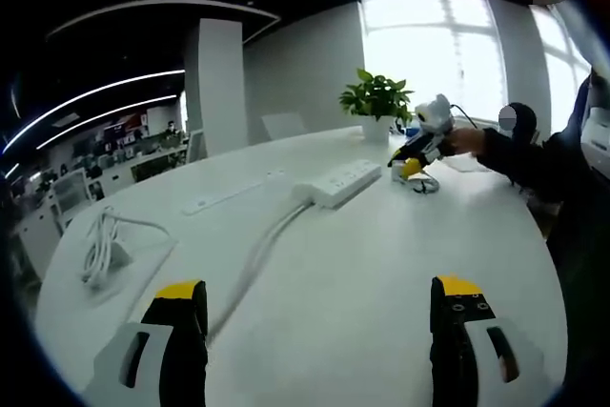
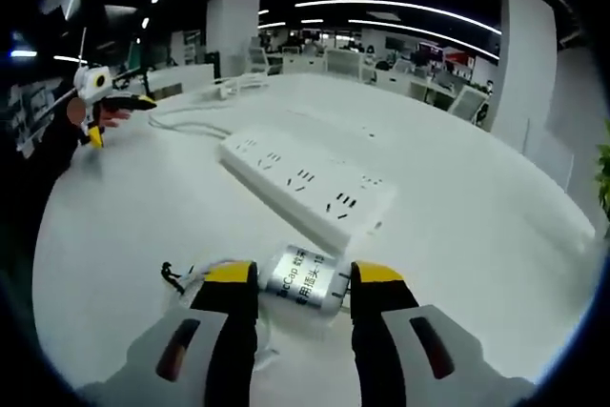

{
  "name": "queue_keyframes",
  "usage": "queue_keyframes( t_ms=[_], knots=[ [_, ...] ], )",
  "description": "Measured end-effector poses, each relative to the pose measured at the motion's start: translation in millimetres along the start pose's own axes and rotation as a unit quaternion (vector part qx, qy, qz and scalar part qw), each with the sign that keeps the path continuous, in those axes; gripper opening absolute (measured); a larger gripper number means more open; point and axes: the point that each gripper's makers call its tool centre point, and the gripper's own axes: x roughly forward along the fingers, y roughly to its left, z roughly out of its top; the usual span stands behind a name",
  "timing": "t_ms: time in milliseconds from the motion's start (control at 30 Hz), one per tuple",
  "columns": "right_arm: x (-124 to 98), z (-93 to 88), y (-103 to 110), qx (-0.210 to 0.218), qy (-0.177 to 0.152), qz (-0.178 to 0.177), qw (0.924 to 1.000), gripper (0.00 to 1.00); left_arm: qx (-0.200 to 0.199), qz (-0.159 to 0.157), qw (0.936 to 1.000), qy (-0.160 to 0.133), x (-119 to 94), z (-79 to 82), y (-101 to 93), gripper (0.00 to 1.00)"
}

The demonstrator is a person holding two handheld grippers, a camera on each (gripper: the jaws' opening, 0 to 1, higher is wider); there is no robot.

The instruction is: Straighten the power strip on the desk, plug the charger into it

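A white power strip (image 1: 338, 181) lies at an angle in the middle of the white desk (image 1: 362, 274), its thick white cord (image 1: 255, 259) trailing toward me. My left gripper (image 1: 319, 307) hangs open above bare desk, well short of the strip. The right gripper (image 1: 419, 145) shows in the left gripper view, just beyond the strip's far end. In the right gripper view the power strip (image 2: 305, 183) lies just ahead, sockets up. My right gripper (image 2: 304, 281) is shut on a small silver-white charger (image 2: 305, 285) resting on the desk, its thin cord (image 2: 186, 278) looped to the left.
A potted plant (image 1: 376, 97) stands behind the strip. A bundle of white cable (image 1: 100, 250) lies at the desk's left edge, near a flat cable slot (image 1: 229, 193). A person's dark sleeve (image 1: 534, 154) reaches in from the right. The left gripper (image 2: 95, 92) shows far off.
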Motion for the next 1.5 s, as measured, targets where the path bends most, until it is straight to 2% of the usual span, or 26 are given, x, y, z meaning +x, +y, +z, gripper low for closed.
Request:
queue_keyframes(
  t_ms=[600, 933, 1267, 1500],
  knots=[
    [-2.9, -0.4, 7.2, -0.062, 0.001, 0.088, 0.9942, 0.37, 0.003, 0.007, 1.0, 0.002, -4.2, 3.2, 2.5, 0.99],
    [-5.5, -0.7, 15.2, -0.11, -0.023, 0.161, 0.9806, 0.37, 0.004, 0.008, 0.9999, 0.008, -3.0, 0.5, 3.2, 0.99],
    [-6.6, -0.7, 17.1, -0.129, -0.039, 0.191, 0.9724, 0.37, 0.003, 0.004, 0.9999, 0.012, 0.5, -1.8, 1.0, 0.99],
    [-6.9, -0.9, 18.7, -0.138, -0.036, 0.203, 0.9686, 0.37, 0.003, 0.005, 0.9999, 0.014, 1.3, -2.7, 1.4, 0.99]
  ],
)
